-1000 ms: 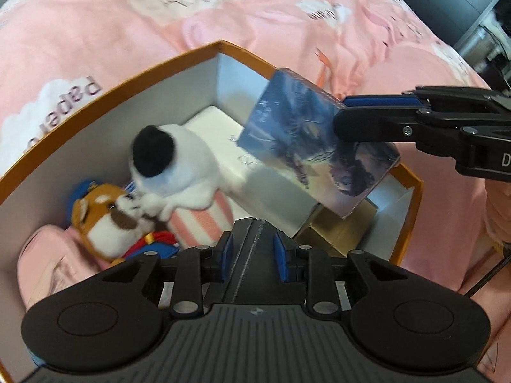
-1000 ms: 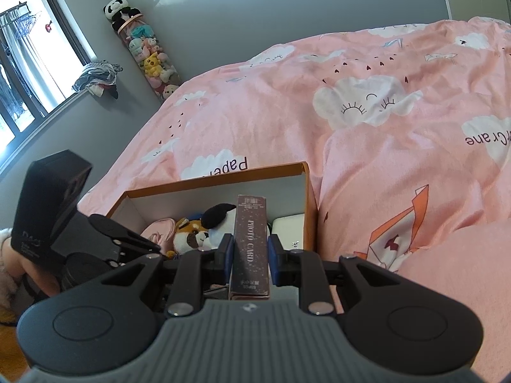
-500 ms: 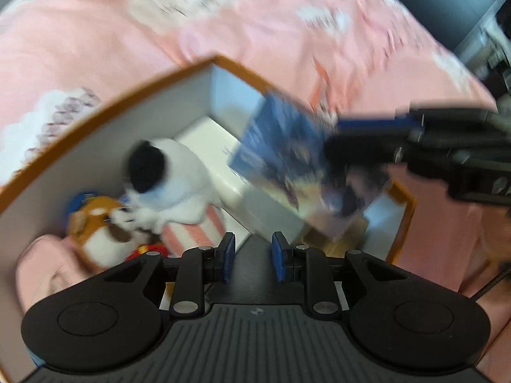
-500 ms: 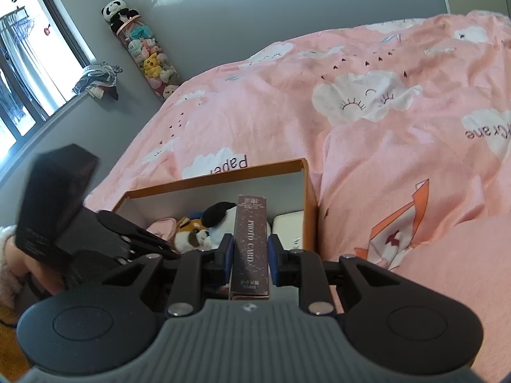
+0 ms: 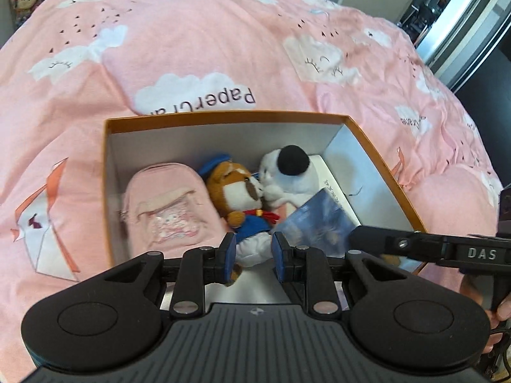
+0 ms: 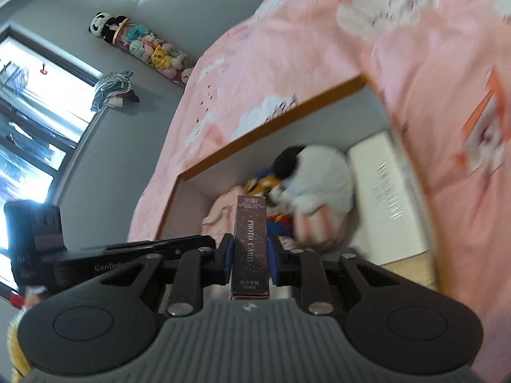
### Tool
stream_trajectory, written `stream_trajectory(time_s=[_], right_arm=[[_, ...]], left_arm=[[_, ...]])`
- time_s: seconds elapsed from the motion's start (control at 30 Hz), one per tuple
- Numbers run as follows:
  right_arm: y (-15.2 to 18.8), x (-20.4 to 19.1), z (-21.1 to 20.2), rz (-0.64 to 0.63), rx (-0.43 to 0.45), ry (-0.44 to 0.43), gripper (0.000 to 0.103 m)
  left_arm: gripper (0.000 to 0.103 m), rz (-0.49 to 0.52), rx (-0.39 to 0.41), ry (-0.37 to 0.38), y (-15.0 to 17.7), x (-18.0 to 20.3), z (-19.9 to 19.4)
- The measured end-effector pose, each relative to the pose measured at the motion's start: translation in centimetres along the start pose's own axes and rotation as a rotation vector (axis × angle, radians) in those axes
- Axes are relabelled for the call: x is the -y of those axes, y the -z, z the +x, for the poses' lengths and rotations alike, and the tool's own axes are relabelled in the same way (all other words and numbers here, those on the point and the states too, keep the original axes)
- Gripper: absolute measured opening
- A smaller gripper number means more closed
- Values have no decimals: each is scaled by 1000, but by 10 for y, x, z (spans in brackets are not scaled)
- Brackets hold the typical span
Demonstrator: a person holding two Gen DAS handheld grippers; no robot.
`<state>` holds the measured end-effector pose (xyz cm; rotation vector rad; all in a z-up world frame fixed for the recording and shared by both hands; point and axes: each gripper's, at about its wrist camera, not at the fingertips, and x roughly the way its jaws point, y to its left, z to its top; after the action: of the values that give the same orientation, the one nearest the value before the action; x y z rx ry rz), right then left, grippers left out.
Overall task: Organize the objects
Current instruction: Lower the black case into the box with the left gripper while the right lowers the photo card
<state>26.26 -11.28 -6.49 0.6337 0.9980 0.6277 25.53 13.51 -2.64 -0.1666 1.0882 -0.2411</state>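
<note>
Blue-padded right gripper (image 6: 249, 257) jaws clamp the photo-card box (image 6: 249, 242); left gripper (image 5: 254, 255) jaws gape, empty.

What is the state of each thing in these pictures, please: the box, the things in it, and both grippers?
Orange box: open, no lid on it, resting on the pink bedcover.
Pink pouch: lying flat inside the box.
Brown plush: inside the box, touching the white plush.
White case: lying flat in the box.
Photo card box: held above the orange box.
Right gripper: shut on it.
Left gripper: open, empty.
</note>
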Motion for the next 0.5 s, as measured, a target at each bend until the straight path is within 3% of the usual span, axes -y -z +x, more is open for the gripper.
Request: stream_trajectory(time_s=[0.17, 0.33, 0.5], right_arm=[[6, -14, 30, 70, -83, -16, 24], [10, -24, 52, 63, -139, 64, 24], [3, -26, 71, 44, -250, 129, 24]], left_arm=[[28, 15, 11, 4, 0, -6, -1], [27, 35, -10, 11, 5, -11, 7], [26, 66, -19, 14, 6, -11, 13]])
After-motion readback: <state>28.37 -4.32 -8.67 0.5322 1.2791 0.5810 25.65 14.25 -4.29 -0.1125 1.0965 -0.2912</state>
